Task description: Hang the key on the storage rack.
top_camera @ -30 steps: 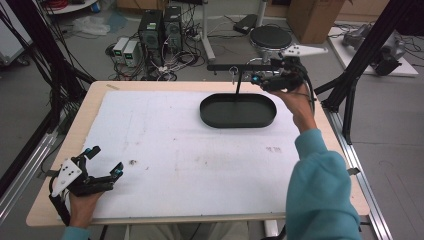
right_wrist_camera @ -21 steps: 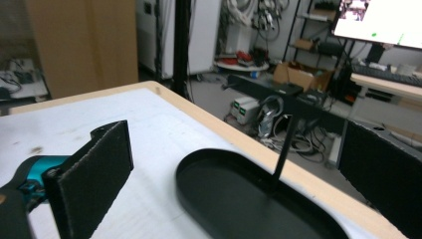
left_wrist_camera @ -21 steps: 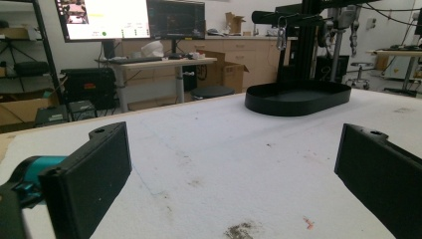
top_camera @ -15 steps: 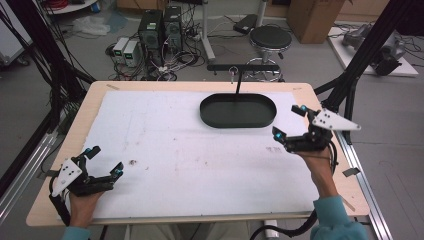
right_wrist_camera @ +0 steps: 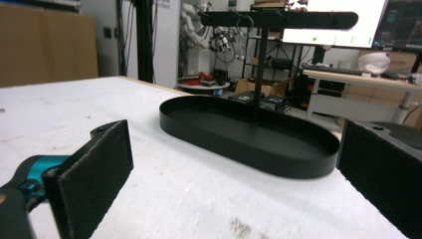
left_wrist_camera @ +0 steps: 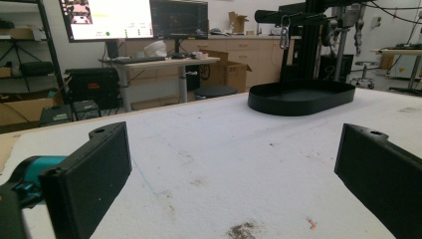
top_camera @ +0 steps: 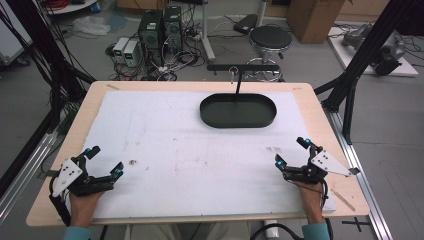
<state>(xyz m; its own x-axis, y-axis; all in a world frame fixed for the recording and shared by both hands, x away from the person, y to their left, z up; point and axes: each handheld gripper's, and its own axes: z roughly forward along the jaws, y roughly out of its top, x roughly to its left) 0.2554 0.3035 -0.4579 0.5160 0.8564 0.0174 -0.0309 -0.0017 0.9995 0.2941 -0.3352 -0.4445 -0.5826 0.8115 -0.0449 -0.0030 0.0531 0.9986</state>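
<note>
Held the right gripper (top_camera: 290,151) low at the near right corner of the table (top_camera: 320,107), jaws spread wide and empty. Held the left gripper (top_camera: 105,160) likewise at the near left corner, jaws apart, nothing between them. Saw the black oval tray (top_camera: 237,124) well apart from both, toward the far side of the white mat (top_camera: 190,150), right of centre, with a thin post (top_camera: 238,86) rising from it and a crossbar (top_camera: 243,67) on top. Judged it rigid, fairly light, smooth-walled, likely to slide on the mat. Reckoned the low rim or the post best for pinching, and a lift by one end liable to tip it. Found broad open mat up to the tray, the table's far edge close behind it, and a dark frame strut (top_camera: 350,75) just off the right edge.
</note>
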